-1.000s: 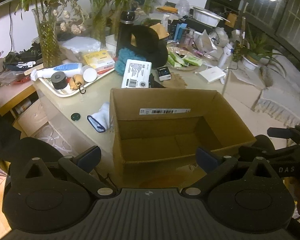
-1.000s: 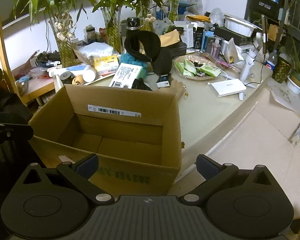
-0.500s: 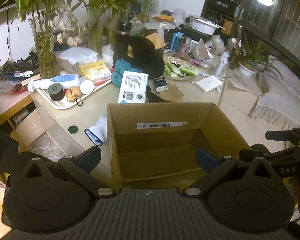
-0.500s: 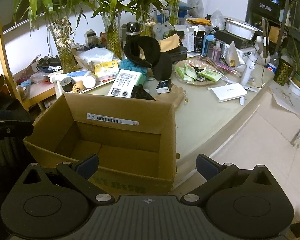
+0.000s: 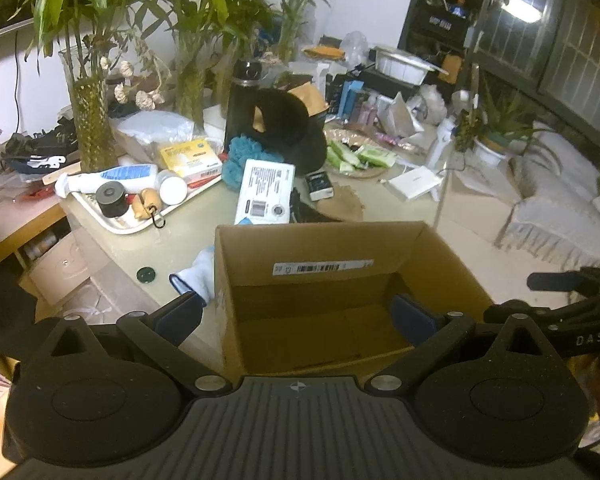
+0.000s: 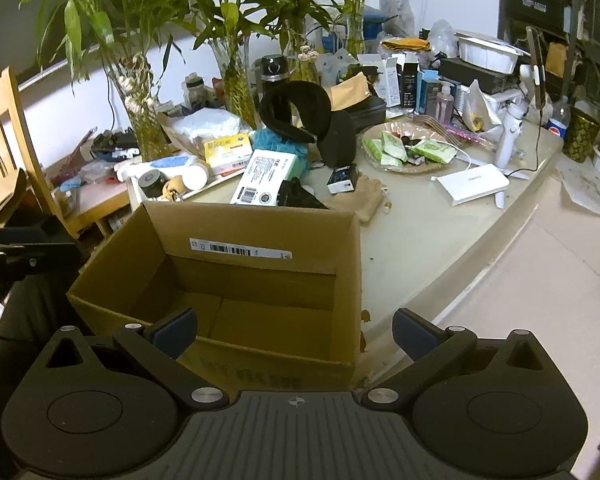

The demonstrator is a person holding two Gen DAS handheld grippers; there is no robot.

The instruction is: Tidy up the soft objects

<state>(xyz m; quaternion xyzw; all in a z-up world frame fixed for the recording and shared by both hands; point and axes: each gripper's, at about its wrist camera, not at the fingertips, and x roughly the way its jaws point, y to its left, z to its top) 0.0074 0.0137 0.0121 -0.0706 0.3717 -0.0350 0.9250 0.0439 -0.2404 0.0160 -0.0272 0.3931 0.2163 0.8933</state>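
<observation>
An open, empty cardboard box (image 5: 340, 248) (image 6: 260, 224) stands at the table's near edge. My left gripper (image 5: 298, 318) is open and empty above the box's near side. My right gripper (image 6: 294, 330) is open and empty over the box's front right corner. Soft things lie beyond the box: a black neck pillow (image 5: 284, 120) (image 6: 300, 112), a teal fluffy item (image 5: 236, 160) (image 6: 276, 140), a white sock with blue trim (image 5: 196, 276) left of the box, a black cloth (image 6: 296, 196) and a beige pouch (image 6: 364, 198).
A white tray (image 5: 120, 224) with bottles stands at the left. A white labelled package (image 5: 266, 192), glass vases with bamboo (image 5: 88, 128), a plate of green packets (image 6: 408, 148) and a white router (image 6: 472, 182) crowd the table. A wooden chair (image 6: 4, 152) stands left.
Both grippers have pulled back and risen a little from the box, so more of the table shows. Both stay open and empty.
</observation>
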